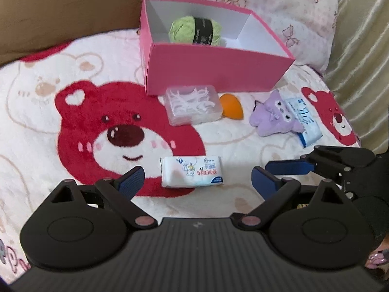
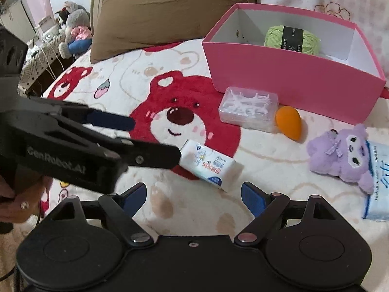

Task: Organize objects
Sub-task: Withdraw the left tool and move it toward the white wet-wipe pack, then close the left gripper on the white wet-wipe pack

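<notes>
both claws hang released and empty over the bed, the left claw (image 1: 197,182) just short of the white tissue pack (image 1: 192,171) lying ahead between its fingers, so the step looks like reaching, and next calls for closing on it and carrying it to the pink box (image 1: 214,73) beyond, while the right claw (image 2: 193,194) waits beside it.

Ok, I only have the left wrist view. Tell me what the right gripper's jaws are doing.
Observer: The right gripper is open; nothing sits between its fingers, only the blanket beyond them.
Operator: Report how my left gripper sits against the white tissue pack.
Observer: Seen from the side, the left gripper is open, and its nearer fingertip lines up with the left end of the white tissue pack. I cannot tell if they touch.
Operator: Say what's left of the brown pillow.
Observer: Plush toys are heaped past the bed's edge, beside the brown pillow.
</notes>
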Motion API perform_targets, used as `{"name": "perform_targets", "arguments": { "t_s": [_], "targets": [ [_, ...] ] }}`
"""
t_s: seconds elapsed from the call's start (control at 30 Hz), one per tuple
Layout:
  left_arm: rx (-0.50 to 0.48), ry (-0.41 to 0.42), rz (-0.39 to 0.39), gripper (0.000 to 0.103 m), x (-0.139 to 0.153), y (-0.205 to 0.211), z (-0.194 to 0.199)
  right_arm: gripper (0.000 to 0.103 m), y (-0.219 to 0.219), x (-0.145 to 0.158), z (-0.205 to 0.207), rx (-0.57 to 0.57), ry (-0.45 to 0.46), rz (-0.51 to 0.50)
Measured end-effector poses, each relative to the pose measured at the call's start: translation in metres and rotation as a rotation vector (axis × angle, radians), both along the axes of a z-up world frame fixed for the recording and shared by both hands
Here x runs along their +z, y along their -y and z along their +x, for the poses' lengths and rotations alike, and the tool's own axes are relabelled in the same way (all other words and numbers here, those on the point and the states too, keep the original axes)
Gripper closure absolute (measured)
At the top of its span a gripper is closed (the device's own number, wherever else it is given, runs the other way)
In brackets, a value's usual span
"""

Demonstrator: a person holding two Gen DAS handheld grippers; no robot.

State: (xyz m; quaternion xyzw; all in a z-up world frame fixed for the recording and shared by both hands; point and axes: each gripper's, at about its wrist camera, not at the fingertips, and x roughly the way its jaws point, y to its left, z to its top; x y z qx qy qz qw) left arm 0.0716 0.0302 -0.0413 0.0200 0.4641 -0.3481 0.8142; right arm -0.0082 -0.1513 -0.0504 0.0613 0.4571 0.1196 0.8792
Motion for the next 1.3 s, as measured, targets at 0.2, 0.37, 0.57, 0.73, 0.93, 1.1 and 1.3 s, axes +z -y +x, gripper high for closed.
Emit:
{"name": "perform_targets", "arguments": {
  "t_s": [0.2,0.37,0.57,0.73,0.93,1.1,1.3],
  "targets": [
    [0.062,-0.055,-0.020,0.008,-0.030,0.008,0.008,0.015,-0.003,-0.017,0.003,-0.016,0.032,-0.056],
    [0.048,-0.044,0.024,0.009,-0.045,0.010,0.010,0.015,-0.005,-0.029,0.008,-0.014,0.051,-0.088],
    [0.083,-0.032,0.033,0.009,-0.059,0.008,0.015,0.020,-0.007,-0.038,0.012,-0.003,0.053,-0.075],
    [0.133,-0.057,0.008,0.010,-0.062,-0.002,0.026,0.027,-0.007,-0.047,0.017,0.000,0.040,-0.078],
    [0.133,-0.034,0.034,0.013,-0.070,-0.001,0.027,0.048,-0.004,-0.059,0.025,-0.016,-0.004,-0.054],
    [0.122,-0.043,0.072,0.019,-0.078,0.003,0.028,0.049,-0.008,-0.063,0.025,-0.005,-0.002,-0.060],
    [0.091,-0.024,0.060,0.041,-0.079,0.008,0.026,0.049,-0.007,-0.065,0.024,-0.017,0.028,-0.064]
  ]
}}
